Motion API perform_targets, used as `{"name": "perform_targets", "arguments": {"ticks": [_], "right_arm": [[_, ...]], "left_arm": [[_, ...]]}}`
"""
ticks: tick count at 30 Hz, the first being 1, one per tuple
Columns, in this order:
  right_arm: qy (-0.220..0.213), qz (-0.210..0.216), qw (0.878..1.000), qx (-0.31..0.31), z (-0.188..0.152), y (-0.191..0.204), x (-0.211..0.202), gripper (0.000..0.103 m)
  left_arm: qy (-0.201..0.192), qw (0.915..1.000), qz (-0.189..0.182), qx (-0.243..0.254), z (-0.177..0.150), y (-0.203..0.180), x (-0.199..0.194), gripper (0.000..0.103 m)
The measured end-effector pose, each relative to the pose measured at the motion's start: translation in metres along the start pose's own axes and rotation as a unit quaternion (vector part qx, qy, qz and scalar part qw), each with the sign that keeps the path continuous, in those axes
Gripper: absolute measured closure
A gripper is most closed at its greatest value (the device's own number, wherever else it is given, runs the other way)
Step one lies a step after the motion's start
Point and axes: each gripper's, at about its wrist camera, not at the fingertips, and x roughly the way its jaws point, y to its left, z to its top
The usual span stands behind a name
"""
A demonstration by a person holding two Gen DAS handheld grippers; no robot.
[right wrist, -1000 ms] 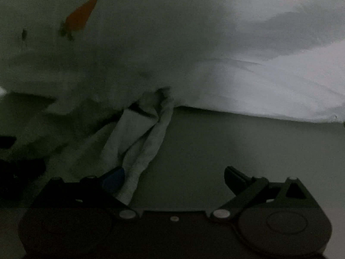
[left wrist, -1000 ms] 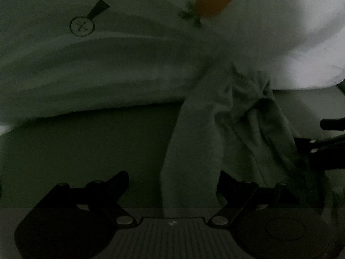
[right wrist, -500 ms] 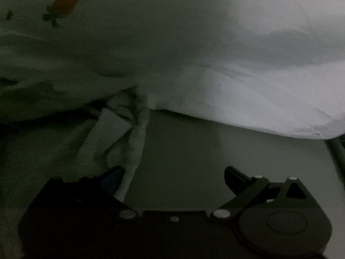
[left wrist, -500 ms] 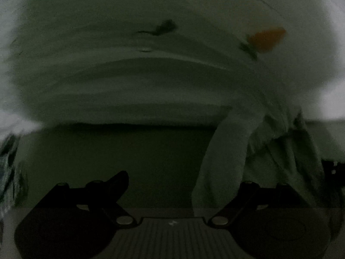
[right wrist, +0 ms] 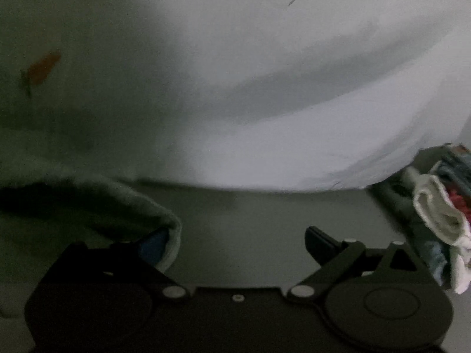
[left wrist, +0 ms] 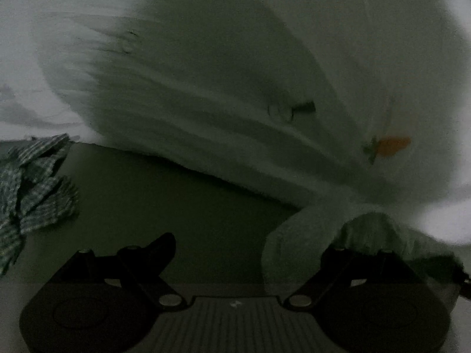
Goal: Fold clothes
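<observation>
The white garment (left wrist: 223,123), printed with small carrots (left wrist: 393,145), hangs raised above the table (left wrist: 182,206) and fills most of both views — its lower hem floats clear of the surface. It is spread, not folded; no crease or fold line shows yet, so the folding seems to be at its very start, with the lifting and shaking-out step in hand.

The left gripper (left wrist: 244,253) has its jaws standing wide. A bunch of the garment's cloth drapes over the right-hand finger, but nothing is pinched between the pads, so it looks released. The right gripper (right wrist: 238,244) is likewise spread wide; cloth hangs over its left finger (right wrist: 153,247) by the blue pad, and whether that counts as a hold I cannot tell — it seems hooked on the finger rather than clamped.

At the left edge of the table lies a crumpled checked cloth (left wrist: 32,182). At the right edge sits a heap of other clothes (right wrist: 441,206), unfolded. Laying the garment flat and all the folds are left.
</observation>
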Motion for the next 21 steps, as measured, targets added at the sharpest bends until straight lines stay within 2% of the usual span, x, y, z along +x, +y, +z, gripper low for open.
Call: {"name": "perform_targets", "arguments": {"ticks": [9, 15, 21], "right_arm": [[-0.106, -0.011, 0.993, 0.048, -0.009, -0.033, -0.087, 0.004], [-0.135, -0.02, 0.989, 0.06, -0.031, -0.054, -0.144, 0.004], [-0.142, -0.025, 0.989, 0.033, -0.063, -0.069, -0.182, 0.004]], "left_arm": [[-0.036, 0.9979, -0.037, -0.039, 0.003, 0.0, -0.074, 0.014], [-0.046, 0.9974, -0.047, -0.029, -0.007, -0.006, -0.132, 0.014], [-0.041, 0.9984, -0.037, -0.006, -0.037, 0.002, -0.177, 0.014]]}}
